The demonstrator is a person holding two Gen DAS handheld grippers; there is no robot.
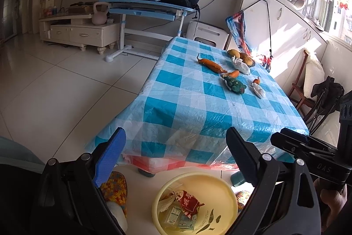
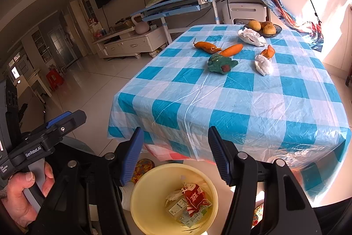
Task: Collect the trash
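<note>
Bin: yellow bin sat on the floor just below both grippers.
Left gripper: wide, empty.
Right gripper: wide, empty.
Trash: crumpled tissues lay on the table, well beyond both tools.

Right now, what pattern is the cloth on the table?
The tablecloth is a blue-and-white check under clear plastic film, shown best in the right wrist view.

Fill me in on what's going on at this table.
A person is clearing trash from the table with the blue-and-white checked plastic cloth, holding one set of tongs in each hand. Both the left tongs and the right tongs are open and empty, above the round yellow plastic bin on the floor, which already holds a red wrapper and small cartons. On the cloth lie two crumpled white tissues, orange peel pieces and a green wrapper.
</note>
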